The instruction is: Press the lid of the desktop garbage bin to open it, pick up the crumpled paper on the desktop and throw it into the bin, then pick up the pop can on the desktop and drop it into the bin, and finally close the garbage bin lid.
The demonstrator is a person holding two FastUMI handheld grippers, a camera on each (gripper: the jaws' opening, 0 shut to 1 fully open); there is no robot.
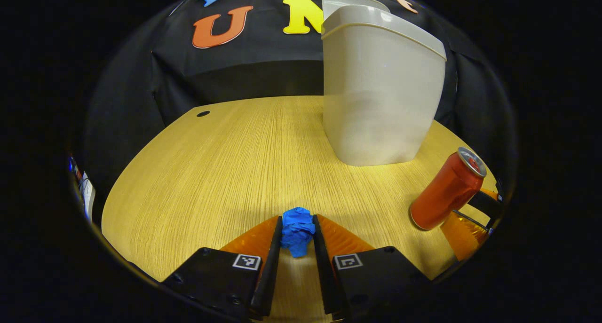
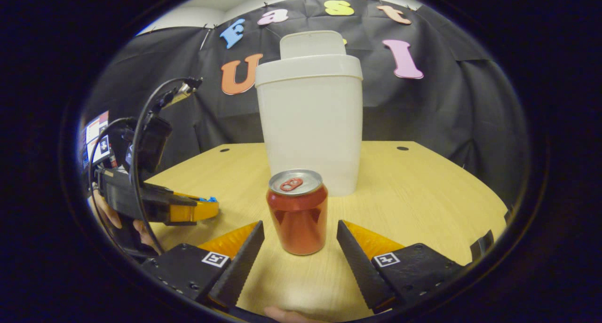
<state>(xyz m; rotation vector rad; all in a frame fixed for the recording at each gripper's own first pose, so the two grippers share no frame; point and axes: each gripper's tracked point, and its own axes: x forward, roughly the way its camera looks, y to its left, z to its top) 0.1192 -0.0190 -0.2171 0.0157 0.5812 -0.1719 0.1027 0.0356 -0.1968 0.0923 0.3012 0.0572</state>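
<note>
Gripping the blue crumpled paper (image 1: 298,231) near the wooden bench's (image 1: 211,172) front edge, your left gripper (image 1: 297,236) is clenched; your right gripper (image 2: 300,248) stands released around the pop can (image 2: 297,211), before the lid-raised bin (image 2: 310,121).

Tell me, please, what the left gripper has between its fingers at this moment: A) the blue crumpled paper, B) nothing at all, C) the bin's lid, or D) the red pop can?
A: in the left gripper view, the left gripper has both fingers pressed against the blue crumpled paper, while the red pop can stands free on the table between the right gripper's open fingers.
</note>
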